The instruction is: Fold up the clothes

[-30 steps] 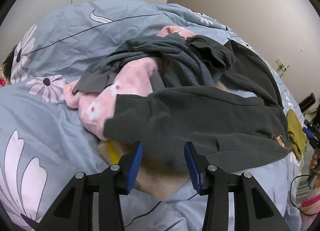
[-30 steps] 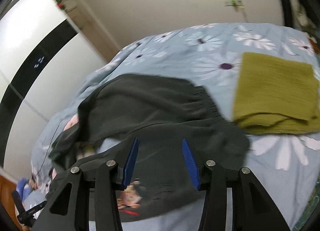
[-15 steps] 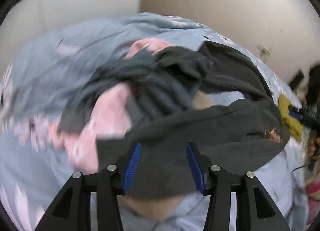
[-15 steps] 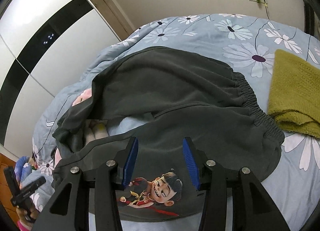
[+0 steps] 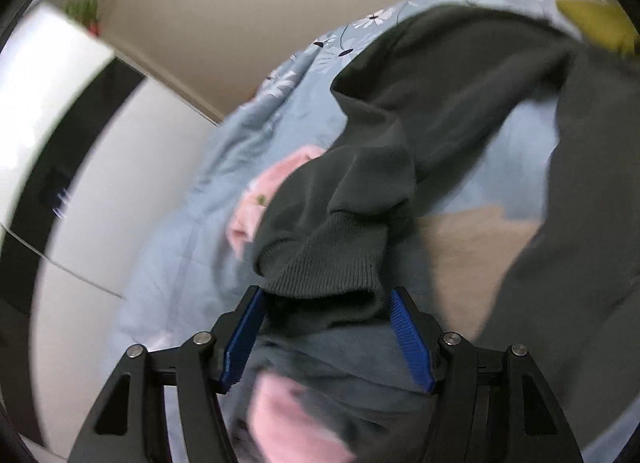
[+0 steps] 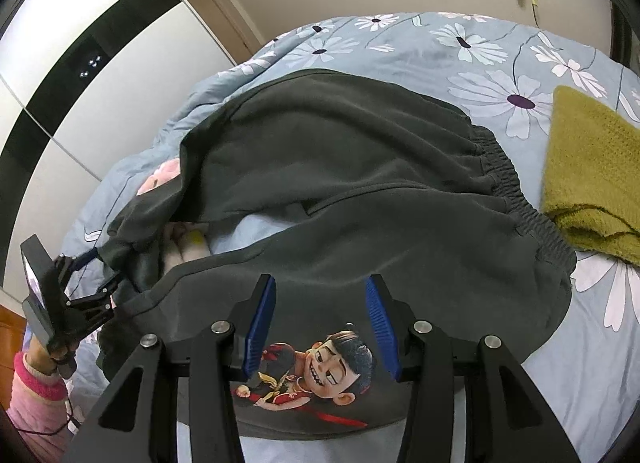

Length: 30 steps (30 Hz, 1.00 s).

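Observation:
Dark grey sweatpants (image 6: 360, 167) lie spread on the bed, elastic waistband to the right and a cartoon print (image 6: 316, 367) near me. My right gripper (image 6: 320, 323) hangs open just above the print, nothing between its fingers. In the left wrist view my left gripper (image 5: 326, 327) is open, and the ribbed leg cuff (image 5: 320, 263) of the sweatpants lies between its blue pads. The right wrist view shows that left gripper (image 6: 105, 290) at the far left end of the pants, held by a hand in a pink sleeve (image 6: 36, 387).
A folded olive knit (image 6: 592, 179) lies right of the waistband. Pink fleece (image 5: 256, 199) and a beige garment (image 5: 472, 247) sit under and beside the pants. The blue flowered duvet (image 6: 440, 47) covers the bed. A white and black wardrobe (image 6: 100, 55) stands behind.
My left gripper swung from the near edge of the pile over to the ribbed cuff, which now lies between its fingers. My right gripper shifted over the cartoon print and then held almost still.

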Tool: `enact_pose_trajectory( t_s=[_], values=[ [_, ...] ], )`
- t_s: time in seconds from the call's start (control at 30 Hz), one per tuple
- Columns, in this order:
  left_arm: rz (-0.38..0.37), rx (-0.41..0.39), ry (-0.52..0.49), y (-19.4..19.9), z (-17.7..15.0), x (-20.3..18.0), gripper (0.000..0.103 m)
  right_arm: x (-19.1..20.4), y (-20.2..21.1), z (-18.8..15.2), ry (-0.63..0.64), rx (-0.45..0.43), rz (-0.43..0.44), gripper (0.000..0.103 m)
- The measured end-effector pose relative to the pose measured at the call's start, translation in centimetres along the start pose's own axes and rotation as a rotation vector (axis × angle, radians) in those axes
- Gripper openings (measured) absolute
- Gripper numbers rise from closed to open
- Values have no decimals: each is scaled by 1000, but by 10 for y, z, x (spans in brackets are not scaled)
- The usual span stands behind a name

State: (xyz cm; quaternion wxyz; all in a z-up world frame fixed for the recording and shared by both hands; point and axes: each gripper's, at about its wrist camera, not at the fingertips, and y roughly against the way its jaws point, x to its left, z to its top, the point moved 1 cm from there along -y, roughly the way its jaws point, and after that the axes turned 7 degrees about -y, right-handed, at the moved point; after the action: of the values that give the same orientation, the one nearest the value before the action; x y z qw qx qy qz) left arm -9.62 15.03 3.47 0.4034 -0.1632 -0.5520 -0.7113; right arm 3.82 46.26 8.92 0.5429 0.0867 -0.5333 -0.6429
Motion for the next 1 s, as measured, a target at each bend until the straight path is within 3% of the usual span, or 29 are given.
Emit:
enact_pose_trajectory(
  t_s=[0.13,0.23,0.3,0.33,0.37,0.4,0.5,0.57,0.67,0.73,0.87,1.0],
  values=[
    [112,-7,-20,-17,-1,11,68,-3,-7,0,-21,18,2,51],
    [61,-40,58,-16,0,31,63,-1,-9,0,-13,24,1,51],
    [0,-52,89,-16,1,40,39,-1,-9,0,-15,25,1,51],
    [-27,-51,105,-16,3,43,16,0,-10,0,-15,26,1,51],
    [-55,-50,121,-16,4,45,6,0,-10,0,-16,26,1,51],
    [-88,-52,140,-15,5,48,6,0,-11,1,-17,27,1,51],
    [-298,-112,275,1,11,67,6,0,-11,1,-15,31,3,51],
    [-480,-174,450,14,9,102,6,0,-11,2,-14,32,4,51],
    [-660,-244,729,12,2,168,5,-1,-12,5,-27,32,18,51],
    [-728,-218,910,-8,-15,214,5,-2,-12,6,-36,33,28,51],
    [-624,-19,1074,-60,-52,251,5,-5,-14,8,-52,31,30,51],
    [-611,146,1170,-112,-80,245,5,-17,-18,11,-82,24,14,51]
  ],
)
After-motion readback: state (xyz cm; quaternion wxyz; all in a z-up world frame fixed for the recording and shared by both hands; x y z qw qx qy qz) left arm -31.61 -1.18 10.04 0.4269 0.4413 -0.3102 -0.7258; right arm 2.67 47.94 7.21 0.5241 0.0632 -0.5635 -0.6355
